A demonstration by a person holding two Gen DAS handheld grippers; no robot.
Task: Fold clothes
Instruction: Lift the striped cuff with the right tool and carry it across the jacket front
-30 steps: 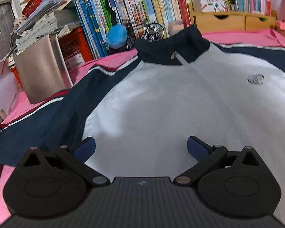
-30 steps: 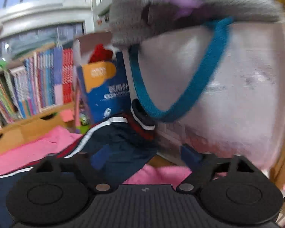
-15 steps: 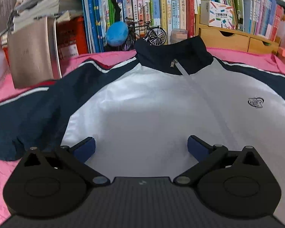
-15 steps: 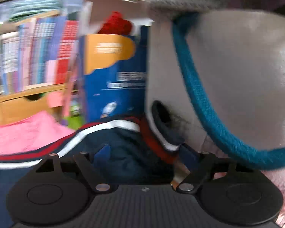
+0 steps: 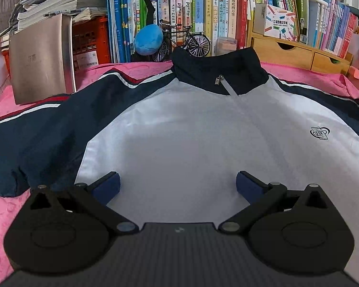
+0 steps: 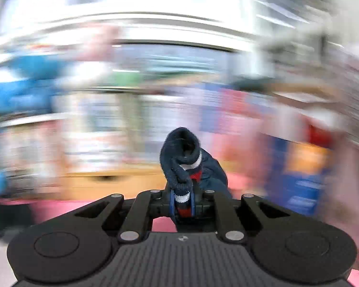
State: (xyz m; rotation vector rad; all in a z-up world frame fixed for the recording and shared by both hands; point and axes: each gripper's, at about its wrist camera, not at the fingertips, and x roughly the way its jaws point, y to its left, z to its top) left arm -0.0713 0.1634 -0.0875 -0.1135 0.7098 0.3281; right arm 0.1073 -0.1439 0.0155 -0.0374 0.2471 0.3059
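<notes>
The right gripper (image 6: 181, 202) has just been closing, and its jaws now pinch the navy cuff (image 6: 180, 160) of the jacket (image 5: 203, 138), which was lying loose a second ago. The jacket lies face up on the pink cloth (image 5: 136, 71), collar far, and the left gripper (image 5: 178, 186) hangs wide open and empty over its near hem. With the cuff caught, the sleeve looks ready to be drawn in across the white chest for a first fold.

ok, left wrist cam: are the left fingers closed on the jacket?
No. The left gripper has its blue fingers spread wide apart over the white front of the jacket, pinching nothing.
</notes>
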